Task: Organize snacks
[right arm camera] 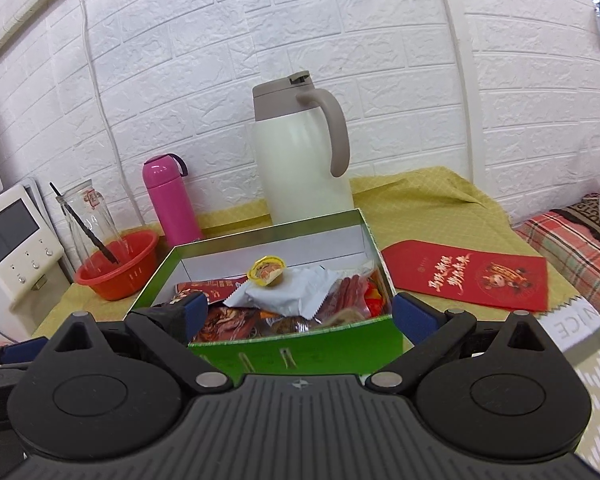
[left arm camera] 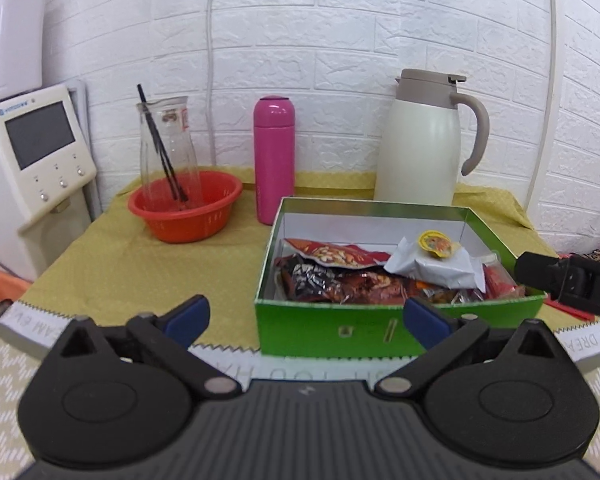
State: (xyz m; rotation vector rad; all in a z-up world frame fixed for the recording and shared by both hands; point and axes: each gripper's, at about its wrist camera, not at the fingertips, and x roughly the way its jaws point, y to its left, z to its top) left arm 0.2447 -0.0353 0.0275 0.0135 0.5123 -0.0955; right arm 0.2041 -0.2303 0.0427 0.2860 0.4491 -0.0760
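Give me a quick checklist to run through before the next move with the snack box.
1. Left gripper empty, jaws wide: ok.
2. Right gripper empty, jaws apart: ok.
3. Green box upright on the yellow cloth, top open: ok.
4. Snacks inside the box, including the white packet and the small jelly cup on top of it: ok.
5. Any snacks left outside the box: cannot tell; only a red envelope lies beside it.
6. A lid for the box within reach: cannot tell, none in view.
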